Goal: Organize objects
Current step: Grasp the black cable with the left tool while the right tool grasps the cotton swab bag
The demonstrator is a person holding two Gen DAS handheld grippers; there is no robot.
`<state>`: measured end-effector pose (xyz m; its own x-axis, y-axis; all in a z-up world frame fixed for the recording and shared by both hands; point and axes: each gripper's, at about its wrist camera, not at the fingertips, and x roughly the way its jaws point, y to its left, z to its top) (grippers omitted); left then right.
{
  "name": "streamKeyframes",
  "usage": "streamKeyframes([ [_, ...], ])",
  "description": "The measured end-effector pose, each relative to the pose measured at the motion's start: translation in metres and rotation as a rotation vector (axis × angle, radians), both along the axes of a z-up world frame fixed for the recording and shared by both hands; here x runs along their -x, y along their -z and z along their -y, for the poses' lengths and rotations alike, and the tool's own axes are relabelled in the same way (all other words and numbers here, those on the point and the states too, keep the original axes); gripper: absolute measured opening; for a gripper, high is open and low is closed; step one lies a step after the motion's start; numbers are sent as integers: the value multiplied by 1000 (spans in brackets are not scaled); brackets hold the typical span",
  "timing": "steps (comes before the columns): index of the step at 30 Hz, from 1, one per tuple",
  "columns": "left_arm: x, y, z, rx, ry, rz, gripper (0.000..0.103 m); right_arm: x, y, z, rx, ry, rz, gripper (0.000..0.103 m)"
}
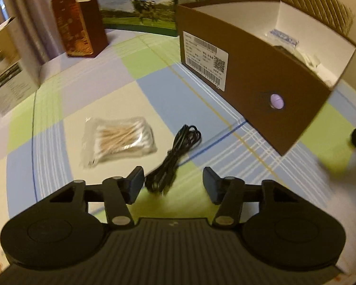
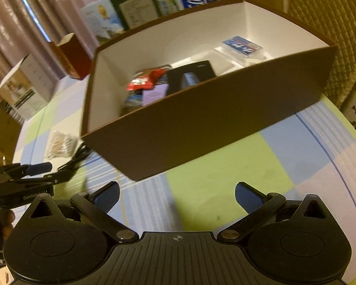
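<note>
Checked cloth in green, blue and lilac covers the table [image 1: 87, 90], with curtains and upright cartons at the back. On it stands a brown open box [image 2: 201, 128], white inside, already holding a red packet [image 2: 146, 79], a black item and a blue-printed bag. Near the box lie a bag of cotton swabs [image 1: 118, 140] and a coiled black cable [image 1: 175, 156]. Just short of the cable, the left gripper [image 1: 173, 185] hangs with fingers apart and empty. The right gripper [image 2: 178, 196] is spread wide before the box, holding nothing.
</note>
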<state>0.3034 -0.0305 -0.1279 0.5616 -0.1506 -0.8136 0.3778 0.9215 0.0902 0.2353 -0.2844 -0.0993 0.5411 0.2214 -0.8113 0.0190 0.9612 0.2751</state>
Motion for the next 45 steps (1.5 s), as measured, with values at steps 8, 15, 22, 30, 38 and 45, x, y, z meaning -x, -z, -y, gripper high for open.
streamKeyframes([
  [8, -25, 21, 6, -56, 49, -45, 20, 0, 6, 3, 7, 19, -29, 101],
  [15, 2, 17, -25, -20, -8, -71, 15, 5, 6, -19, -10, -65, -32, 101],
  [22, 50, 12, -88, 24, -229, -101, 14, 13, -10, -88, -25, -390, 87, 87],
  [30, 66, 8, -152, 91, -553, -87, 13, -30, 2, -171, 32, -643, 192, 63],
  [38, 61, 7, -166, 125, -643, -85, 13, -98, 46, -229, 161, -727, 197, 63],
  [45, 55, 11, -167, 135, -660, -105, 15, -118, 70, -255, 247, -830, 199, 65],
])
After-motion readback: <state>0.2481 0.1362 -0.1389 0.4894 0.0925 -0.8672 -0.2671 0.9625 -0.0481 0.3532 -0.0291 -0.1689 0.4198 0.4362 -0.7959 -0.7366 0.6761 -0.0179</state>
